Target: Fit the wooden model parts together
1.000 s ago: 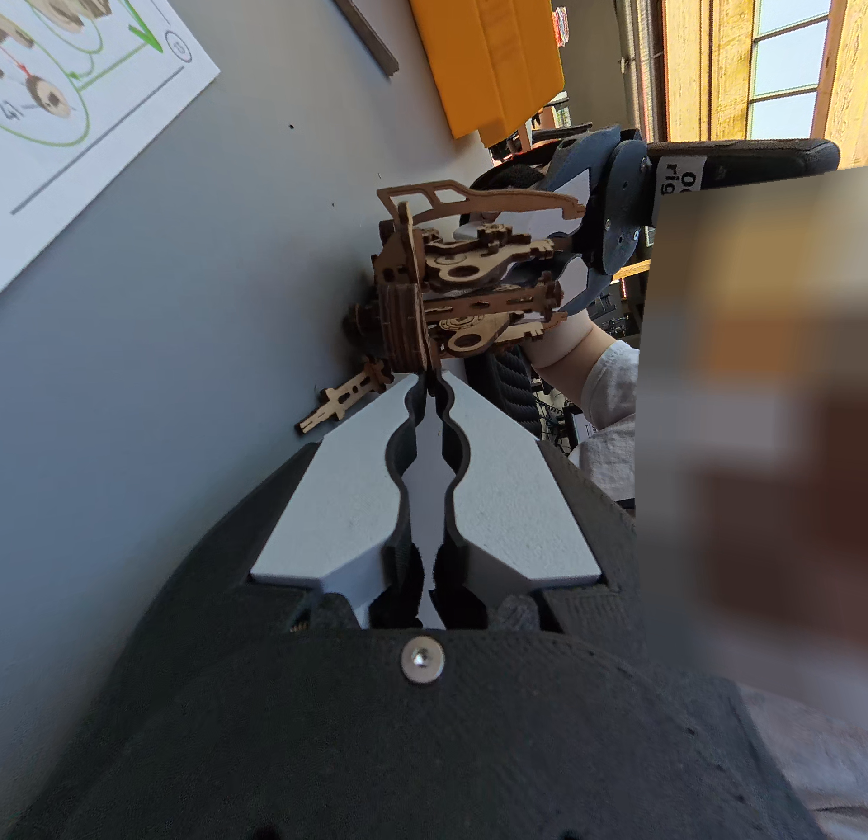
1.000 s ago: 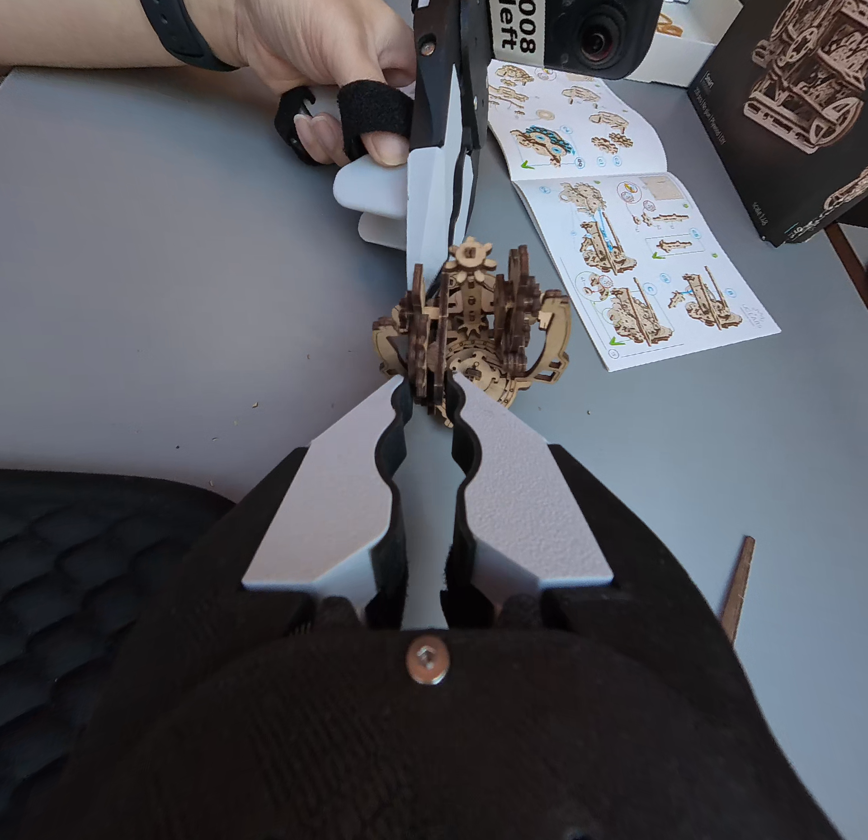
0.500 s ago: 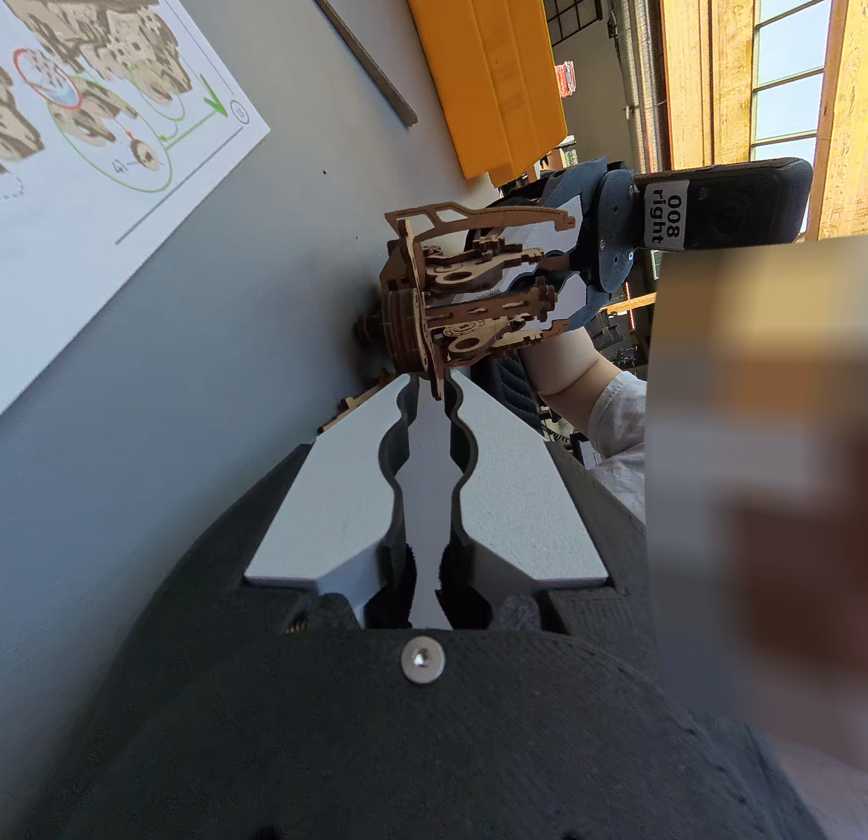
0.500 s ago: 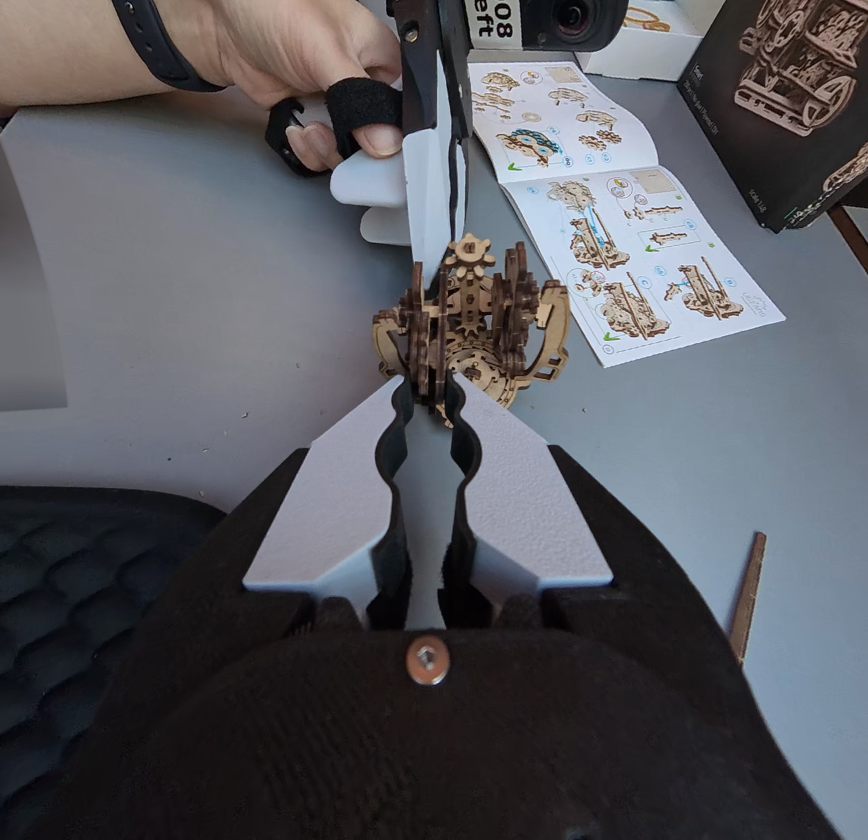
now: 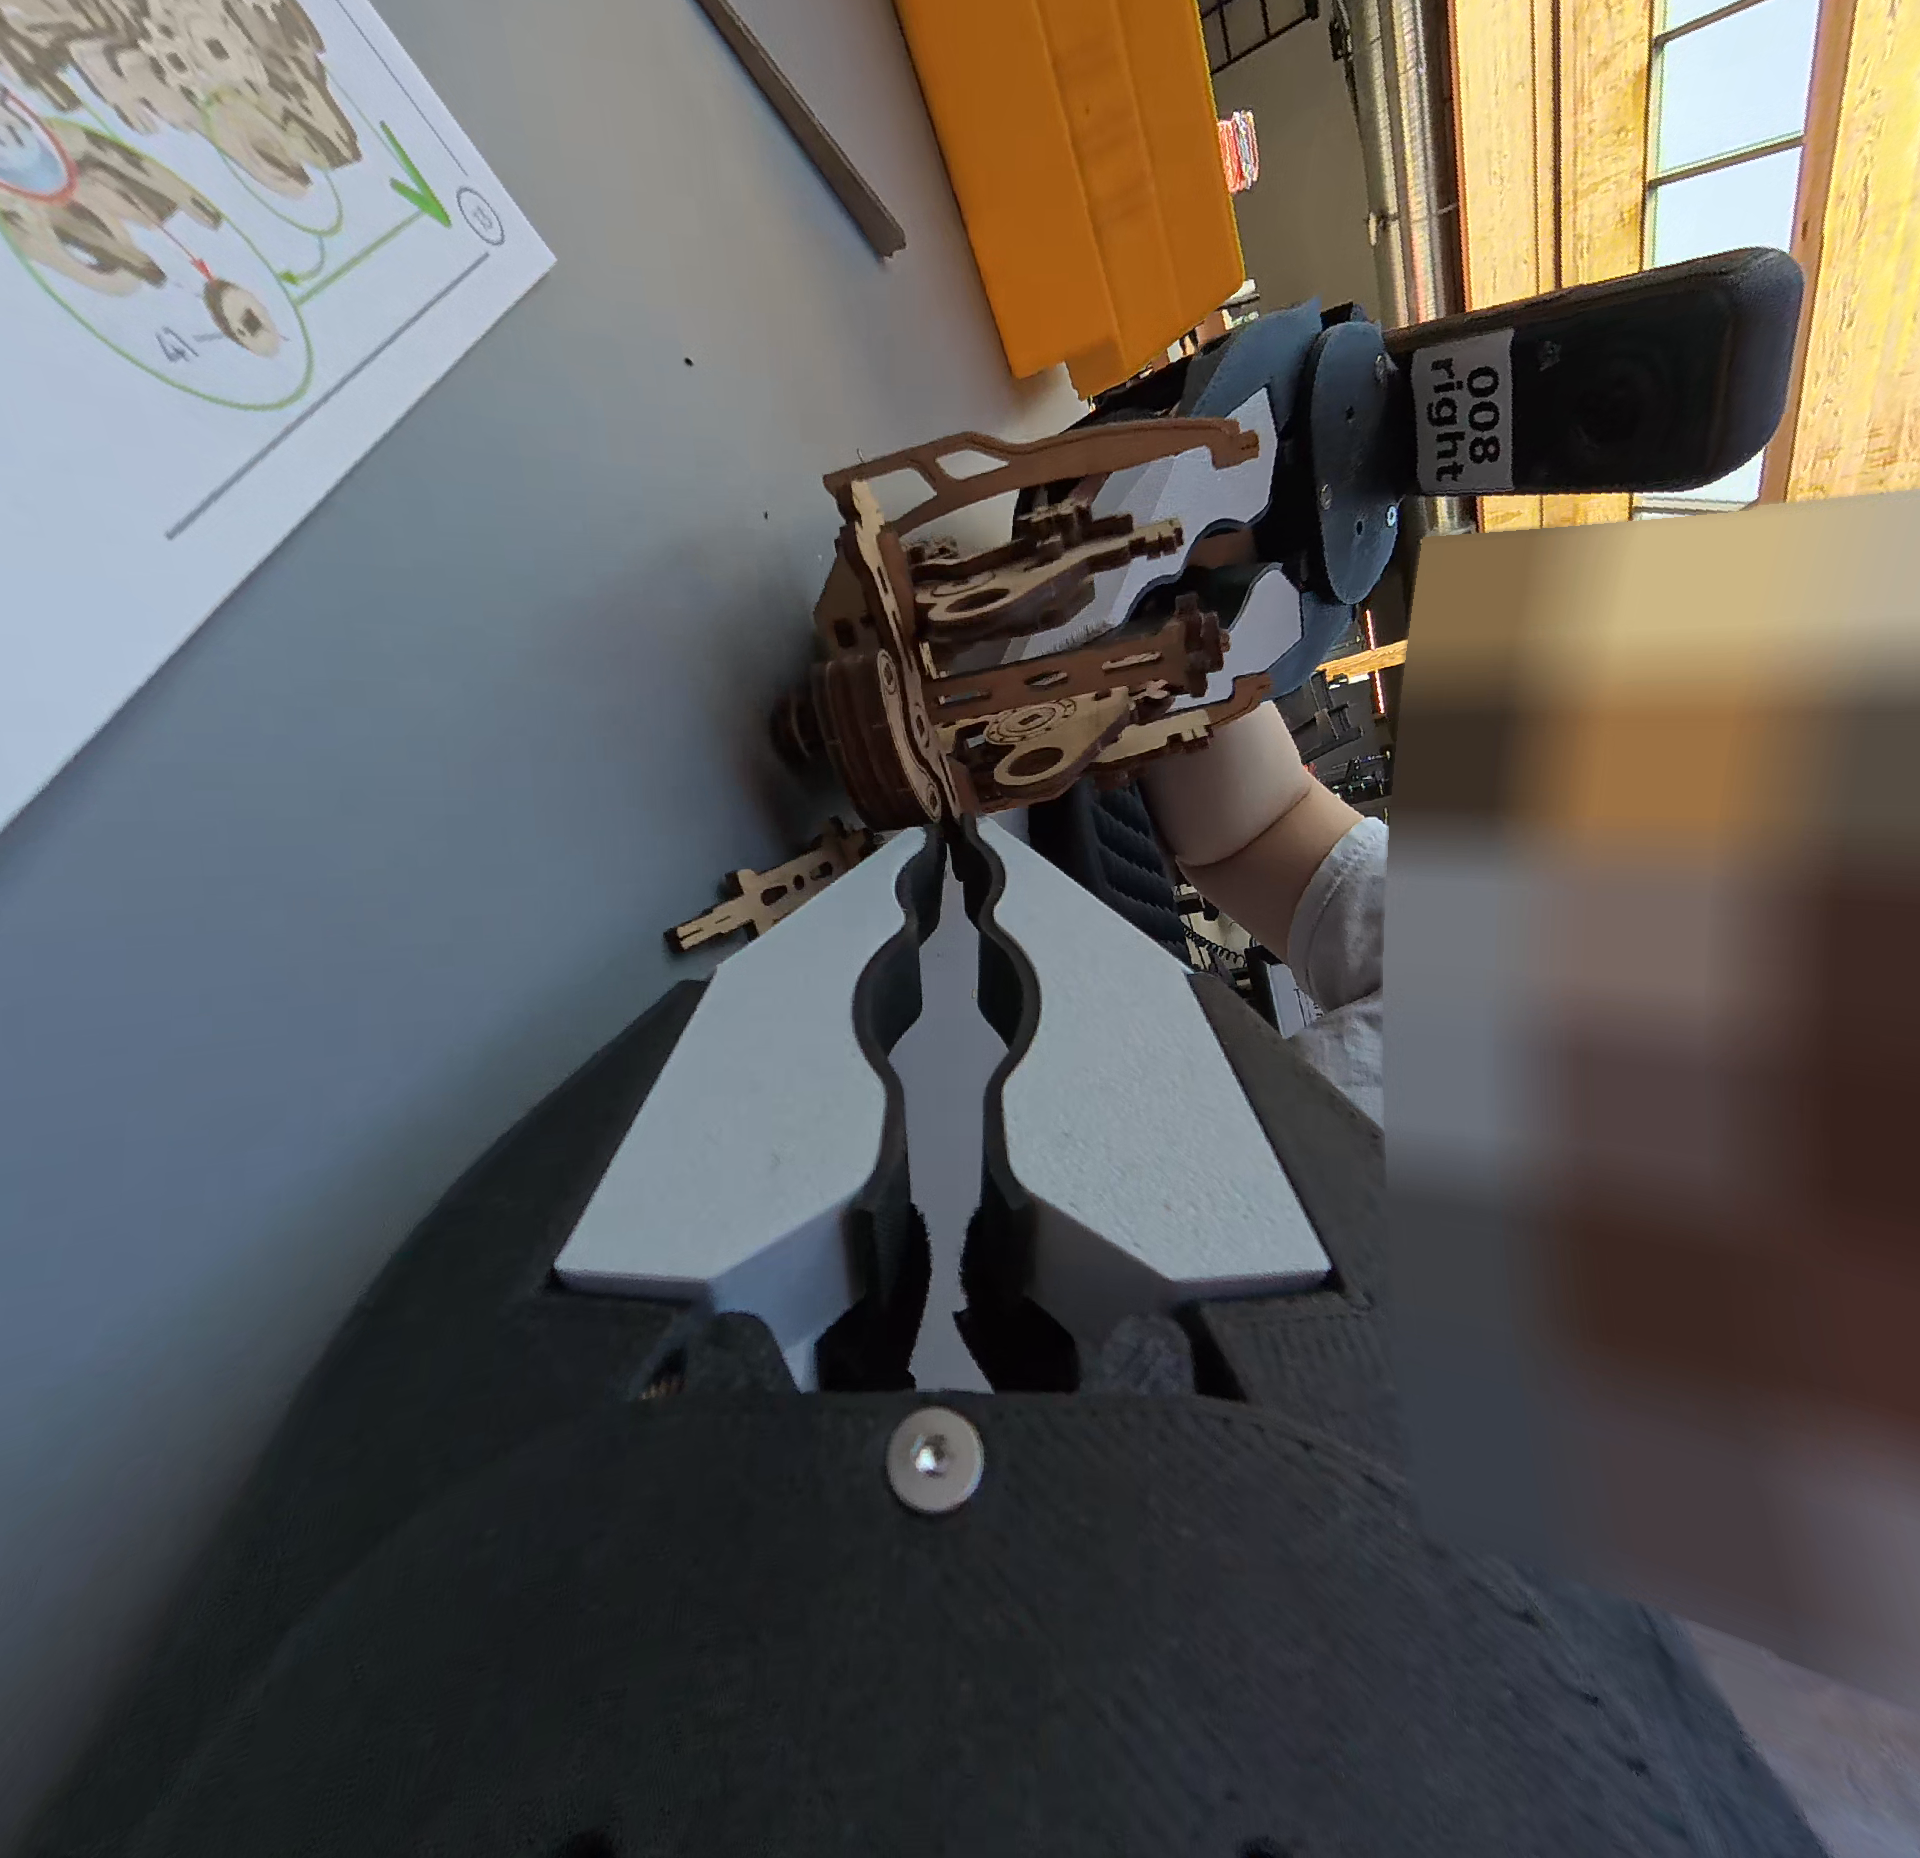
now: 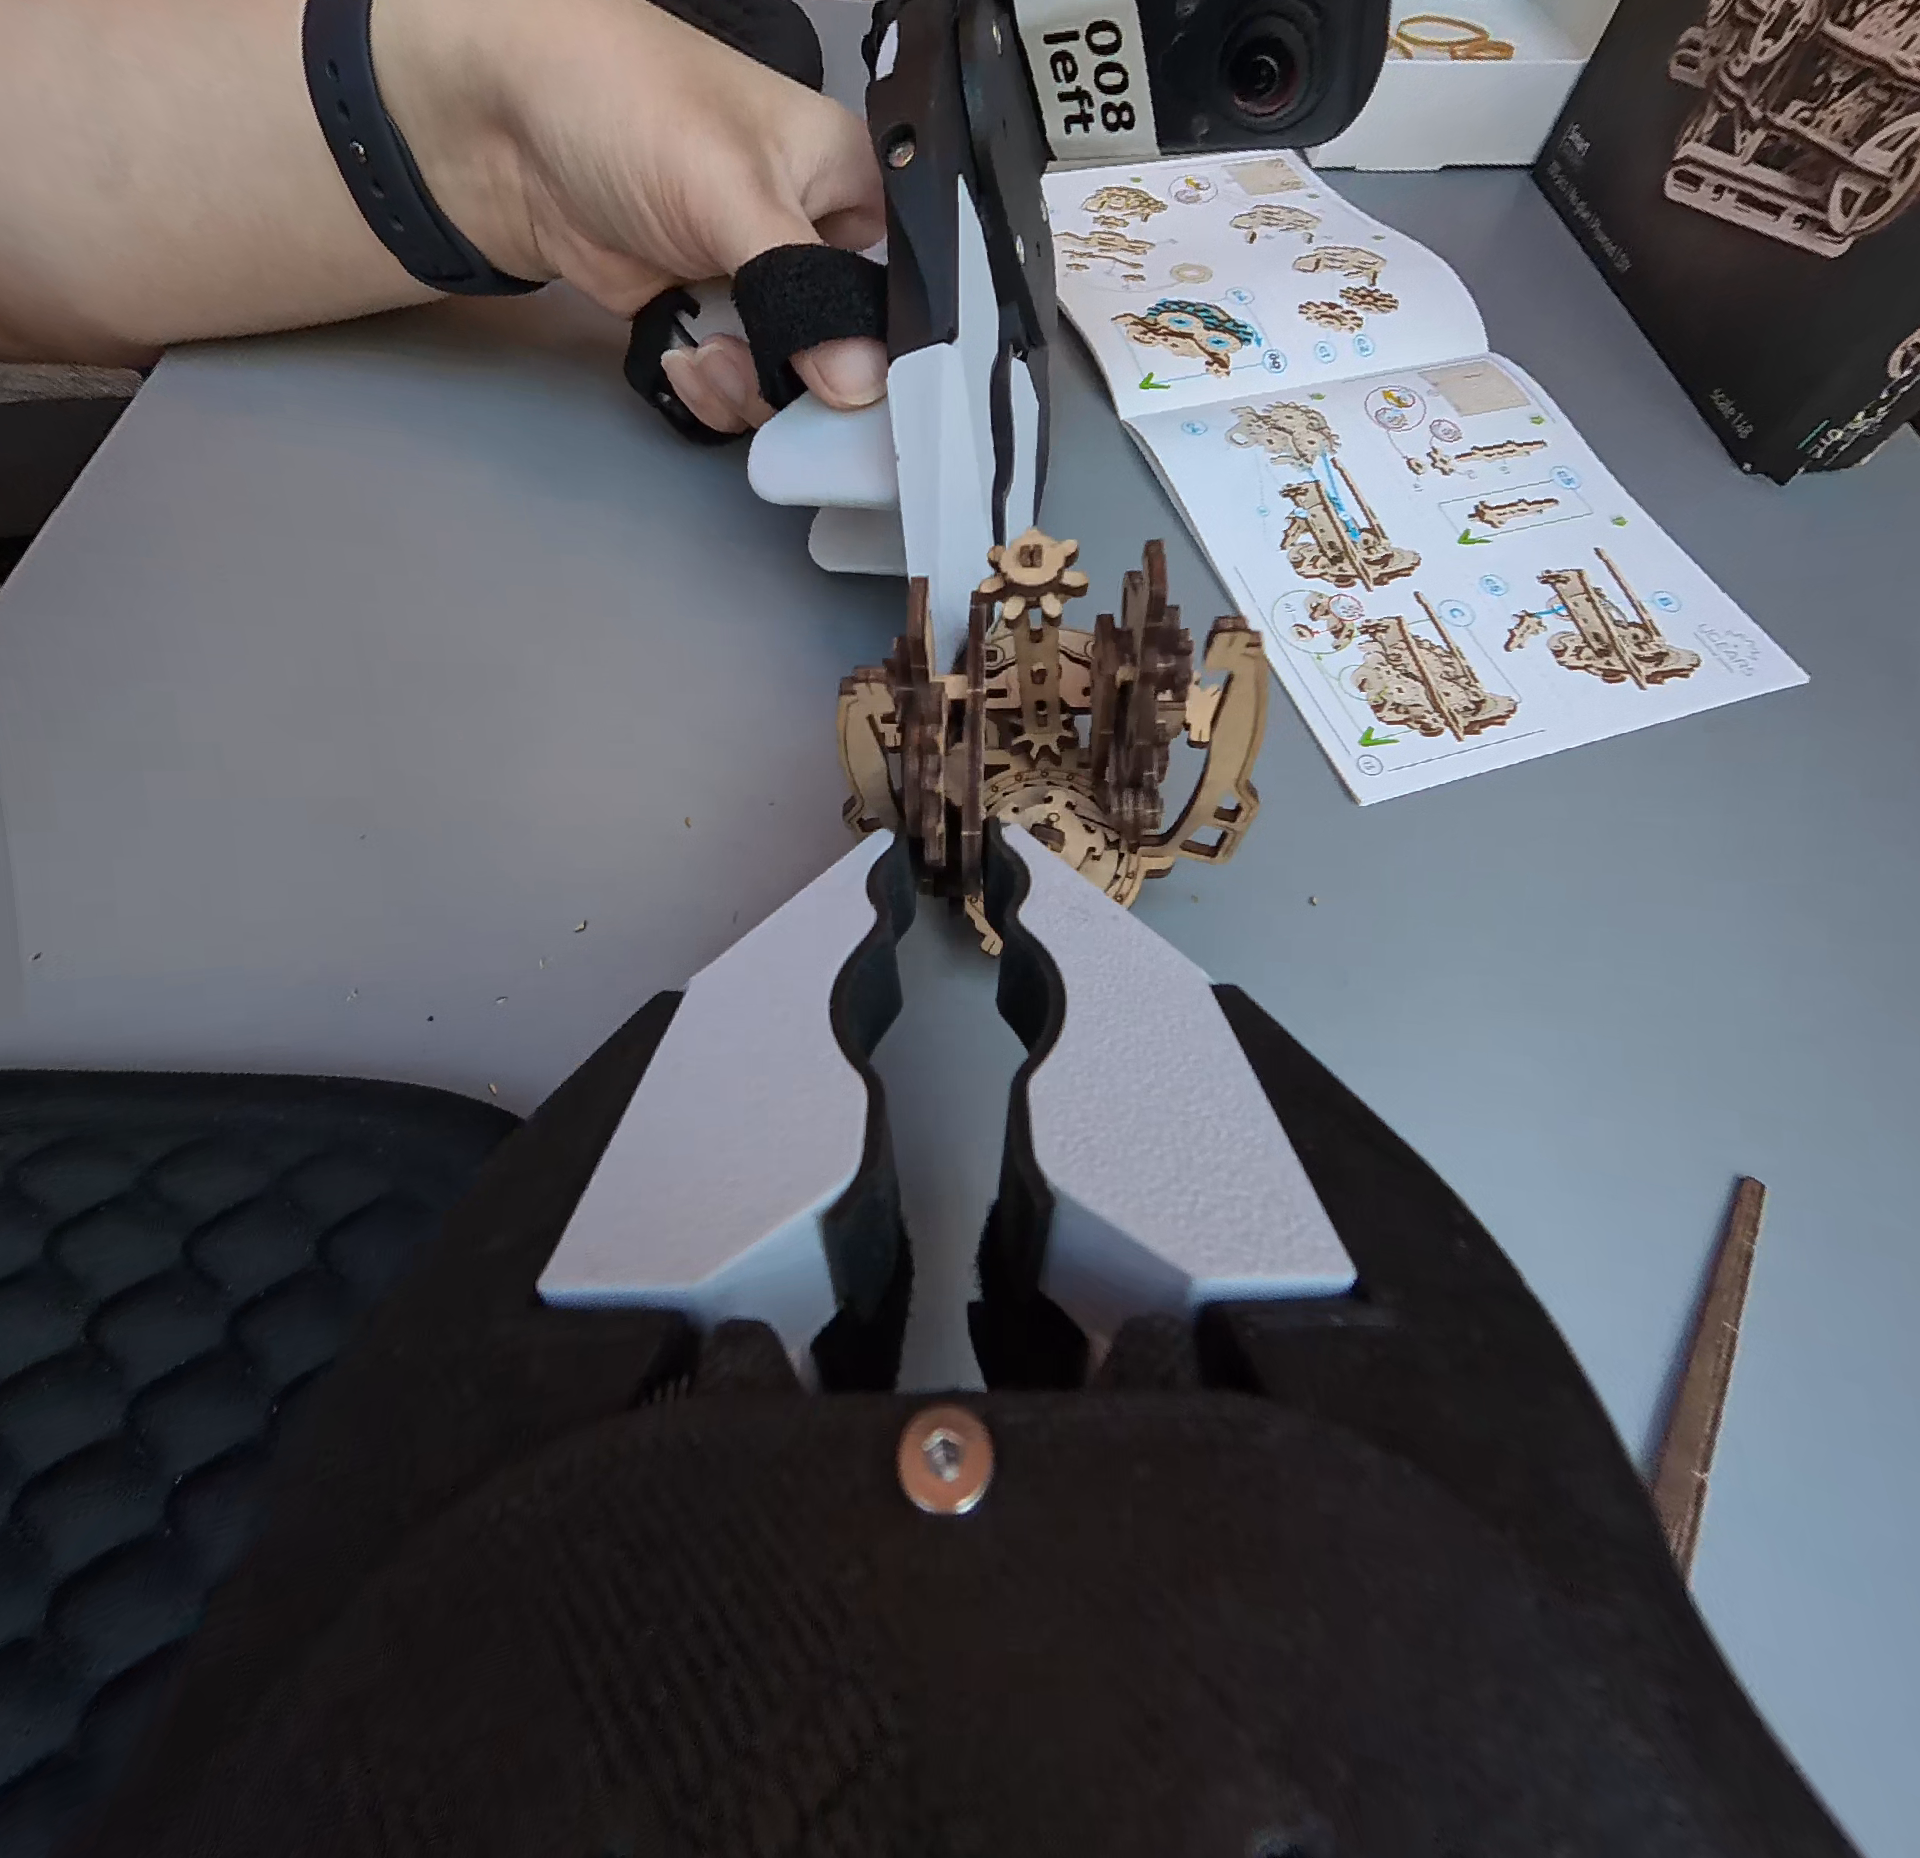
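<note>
Wooden model (image 6: 1049, 728): part-built gear assembly, held just above the grey table (image 6: 416, 665), near its middle, pinched from two sides.

Right gripper (image 6: 948, 858): fingers narrowed onto two upright toothed plates at the model's near edge, pads touching wood on both sides.

Left gripper (image 5: 951, 842): fingers drawn almost together on a thin edge of the model's base disc; from the right wrist view it comes in from above and behind, and the exact contact point is hard to make out there.

Loose wooden piece (image 5: 769, 894): small notched strip, flat on the table just beside the left gripper's tip.

Instruction booklet (image 6: 1434, 520): open, right of the model, apart from it.

Dark box (image 6: 1766, 187): far right corner.

Thin wooden stick (image 6: 1704, 1372): near the table's right edge.

Black quilted mat (image 6: 187, 1341): at the near-left edge.

Yellow bin (image 5: 1081, 146): beyond the model in the left wrist view.

Open table lies left of the model.
</note>
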Available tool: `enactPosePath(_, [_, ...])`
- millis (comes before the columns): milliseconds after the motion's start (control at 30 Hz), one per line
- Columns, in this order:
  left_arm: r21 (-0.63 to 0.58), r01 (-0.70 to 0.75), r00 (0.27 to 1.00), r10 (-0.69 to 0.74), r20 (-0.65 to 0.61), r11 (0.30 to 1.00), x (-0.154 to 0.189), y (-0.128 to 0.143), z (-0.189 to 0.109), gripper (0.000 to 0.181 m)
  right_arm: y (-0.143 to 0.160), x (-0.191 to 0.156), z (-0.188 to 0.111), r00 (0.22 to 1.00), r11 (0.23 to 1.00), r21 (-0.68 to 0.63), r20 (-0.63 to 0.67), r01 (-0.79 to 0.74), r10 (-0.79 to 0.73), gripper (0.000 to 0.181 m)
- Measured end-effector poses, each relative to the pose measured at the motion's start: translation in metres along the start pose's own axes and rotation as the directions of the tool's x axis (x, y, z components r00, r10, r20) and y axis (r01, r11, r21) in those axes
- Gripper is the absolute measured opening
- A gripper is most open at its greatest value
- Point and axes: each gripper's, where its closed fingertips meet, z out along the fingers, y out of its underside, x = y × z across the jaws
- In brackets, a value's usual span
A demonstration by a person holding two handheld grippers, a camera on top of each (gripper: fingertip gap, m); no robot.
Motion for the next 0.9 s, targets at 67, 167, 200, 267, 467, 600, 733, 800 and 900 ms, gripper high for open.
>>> enactPosePath(67, [0.0,-0.001,1.0,0.001,0.0,1.0,0.0,0.0,0.0,0.001,0.0,0.001,0.0,1.0,1.0,0.004,0.005,-0.017,0.017,0.011])
enactPosePath(167, [-0.006,-0.008,1.0,0.008,0.007,1.0,-0.001,0.001,0.001,0.001,0.003,0.0,0.001,1.0,1.0,-0.008,0.007,-0.008,0.009,0.011])
enactPosePath(200, [-0.008,-0.008,1.0,0.008,0.006,1.0,-0.001,0.001,0.001,0.001,0.003,0.0,0.001,1.0,1.0,-0.009,0.016,-0.021,0.021,0.011])
enactPosePath(267, [-0.003,-0.009,1.0,0.009,0.001,1.0,0.0,0.001,0.002,0.001,0.004,0.001,0.0,0.998,0.998,0.001,0.035,-0.058,0.058,0.011])
enactPosePath(467, [0.001,0.006,1.0,-0.006,-0.006,1.0,0.0,0.001,0.003,0.001,0.004,0.002,0.0,0.997,0.997,0.019,0.047,-0.07,0.069,0.012])
enactPosePath(600, [-0.004,0.012,1.0,-0.012,-0.01,1.0,0.0,0.002,0.003,0.001,0.005,0.002,0.0,0.997,0.997,0.027,0.045,-0.071,0.07,0.013])
enactPosePath(733, [0.0,0.018,1.0,-0.018,-0.012,1.0,-0.001,0.002,0.002,0.001,0.009,0.004,-0.001,0.996,0.997,0.008,0.032,-0.078,0.078,0.022])
enactPosePath(800, [0.001,0.017,1.0,-0.017,-0.011,1.0,-0.001,0.001,0.002,0.001,0.011,0.005,-0.003,0.997,0.997,0.005,0.027,-0.075,0.075,0.022])
enactPosePath(900, [0.002,0.013,1.0,-0.012,-0.007,1.0,-0.001,0.001,0.003,0.001,0.012,0.005,-0.002,0.998,0.998,-0.011,0.02,-0.065,0.065,0.02])
